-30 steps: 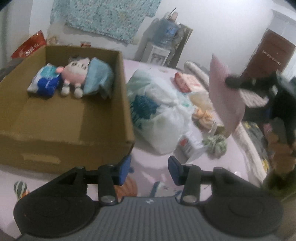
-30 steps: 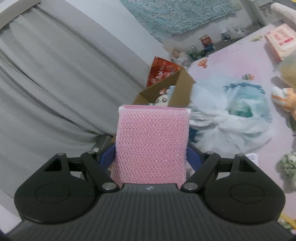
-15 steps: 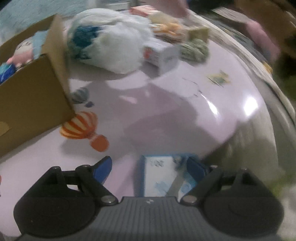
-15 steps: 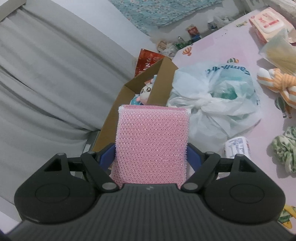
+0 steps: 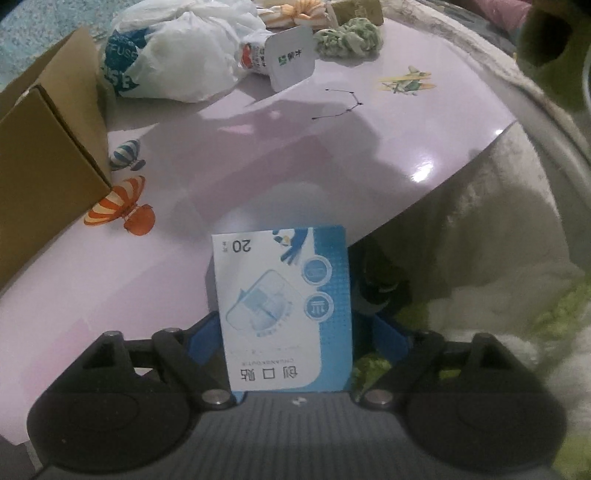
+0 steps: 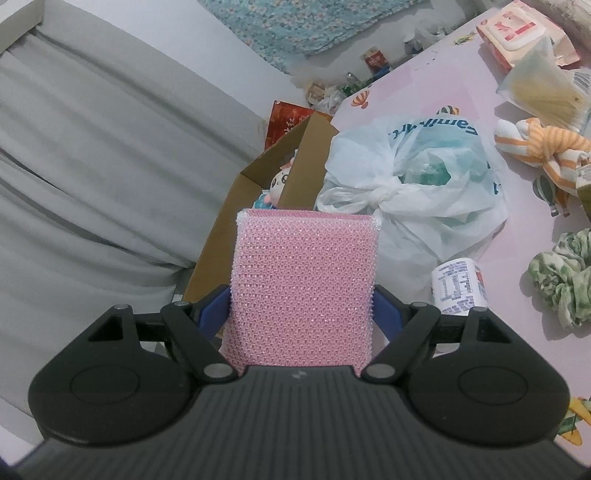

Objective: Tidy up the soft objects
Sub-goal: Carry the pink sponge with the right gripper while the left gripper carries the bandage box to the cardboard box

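Observation:
My left gripper [image 5: 293, 330] has a blue and white bandage box [image 5: 284, 306] between its fingers at the near edge of the pink table [image 5: 280, 155]; whether the fingers press on it I cannot tell. My right gripper [image 6: 303, 310] is shut on a pink mesh sponge [image 6: 304, 288] and holds it in the air, pointing toward the cardboard box [image 6: 258, 192]. The cardboard box holds a small plush toy [image 6: 282, 181]. Its corner also shows in the left wrist view [image 5: 48, 155].
A knotted white plastic bag [image 6: 413, 184] lies beside the cardboard box. A small carton [image 6: 461, 288], a green scrunchie [image 6: 565, 273], an orange striped plush [image 6: 543, 144] and wipes packs [image 6: 517, 33] lie on the table. Fluffy bedding [image 5: 498, 258] is past the table edge.
My left gripper has swung down from the cardboard box to the table's near edge and come around the bandage box. My right gripper has moved closer to the cardboard box with the sponge.

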